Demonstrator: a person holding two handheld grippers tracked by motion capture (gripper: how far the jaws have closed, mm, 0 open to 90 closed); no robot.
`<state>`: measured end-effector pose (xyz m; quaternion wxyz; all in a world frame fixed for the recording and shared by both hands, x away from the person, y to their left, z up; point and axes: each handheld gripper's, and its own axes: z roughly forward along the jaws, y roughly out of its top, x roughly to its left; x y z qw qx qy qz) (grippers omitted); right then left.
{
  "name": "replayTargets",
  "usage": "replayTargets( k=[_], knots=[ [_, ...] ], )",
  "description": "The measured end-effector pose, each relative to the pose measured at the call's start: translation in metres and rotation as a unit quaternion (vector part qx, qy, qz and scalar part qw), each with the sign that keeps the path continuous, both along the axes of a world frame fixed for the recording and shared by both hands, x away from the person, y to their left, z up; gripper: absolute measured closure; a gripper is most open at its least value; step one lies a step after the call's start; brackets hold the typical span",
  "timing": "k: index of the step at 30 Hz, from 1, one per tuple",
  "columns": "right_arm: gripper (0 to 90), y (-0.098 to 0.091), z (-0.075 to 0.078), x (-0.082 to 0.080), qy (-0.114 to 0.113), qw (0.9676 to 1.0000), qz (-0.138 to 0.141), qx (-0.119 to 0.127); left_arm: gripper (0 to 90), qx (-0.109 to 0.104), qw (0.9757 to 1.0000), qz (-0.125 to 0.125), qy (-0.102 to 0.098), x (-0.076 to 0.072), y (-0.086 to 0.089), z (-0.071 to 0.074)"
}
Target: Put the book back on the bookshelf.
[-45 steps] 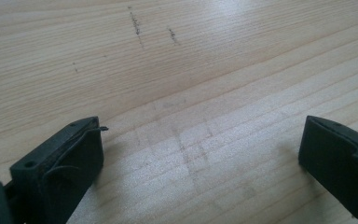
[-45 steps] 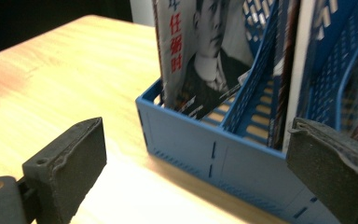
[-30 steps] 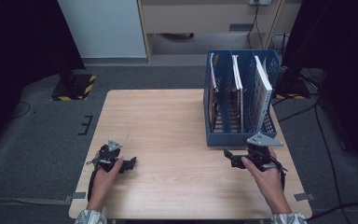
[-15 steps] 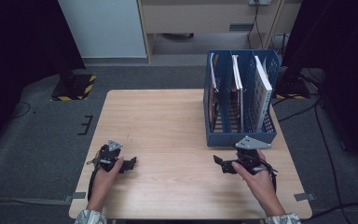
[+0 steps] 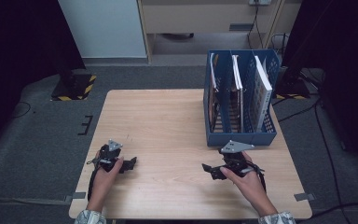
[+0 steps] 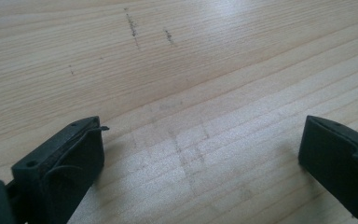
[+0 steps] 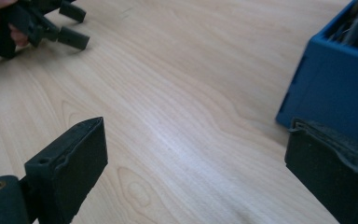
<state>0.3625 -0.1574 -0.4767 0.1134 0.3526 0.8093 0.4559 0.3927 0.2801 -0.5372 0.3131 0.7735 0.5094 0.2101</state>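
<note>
My left gripper point(image 5: 131, 163) rests near the table's front left, held by a hand, its jaws spread wide over bare wood point(image 6: 200, 140) with nothing between them. My right gripper point(image 5: 208, 169) sits at the front right, just in front of the blue file rack point(image 5: 240, 100), and points left. Its jaws stand wide open and empty point(image 7: 196, 163). In the right gripper view the rack's blue corner point(image 7: 335, 88) is at the right and the left gripper point(image 7: 72, 25) lies far off at top left. Several books or folders point(image 5: 261, 91) stand upright in the rack.
The wooden table point(image 5: 168, 121) carries the rack at its back right. Dark floor surrounds it, with a yellow-black striped base point(image 5: 74, 87) at the left and cables point(image 5: 324, 135) on the right. A pale cabinet point(image 5: 105, 28) stands behind.
My right gripper has moved left and slightly toward the front edge, away from the rack's front right corner. The left gripper has stayed in place.
</note>
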Motion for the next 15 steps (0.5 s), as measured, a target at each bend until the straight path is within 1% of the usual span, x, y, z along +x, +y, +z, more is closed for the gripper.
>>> replayTargets(
  k=[3, 4, 6, 9, 12, 14, 15],
  knots=[
    [6.1, 0.004, -0.006, 0.002, 0.016, 0.9997, 0.015, -0.005, 0.0, 0.0, 1.0, 0.0, 0.0, 0.0, 0.0, 0.0],
    [6.1, 0.006, -0.009, 0.002, 0.022, 0.9995, 0.019, -0.009, 0.0, 0.0, 1.0, 0.0, 0.0, 0.0, 0.0, 0.0],
    [6.1, 0.009, -0.012, 0.004, 0.027, 0.9991, 0.025, -0.021, 0.0, 0.0, 1.0, 0.0, 0.0, 0.0, 0.0, 0.0],
    [6.4, 0.015, -0.019, 0.006, 0.038, 0.9983, 0.027, -0.035, 0.0, 0.0, 1.0, 0.0, 0.0, 0.0, 0.0, 0.0],
    [6.6, 0.02, -0.022, 0.008, 0.039, 0.998, 0.029, -0.04, 0.0, 0.0, 1.0, 0.0, 0.0, 0.0, 0.0, 0.0],
    [6.5, 0.026, -0.024, 0.009, 0.039, 0.9976, 0.038, -0.043, 0.0, 0.0, 1.0, 0.0, 0.0, 0.0, 0.0, 0.0],
    [6.5, 0.028, -0.025, 0.009, 0.043, 0.9973, 0.04, -0.044, 0.0, 0.0, 1.0, 0.0, 0.0, 0.0, 0.0, 0.0]
  ],
)
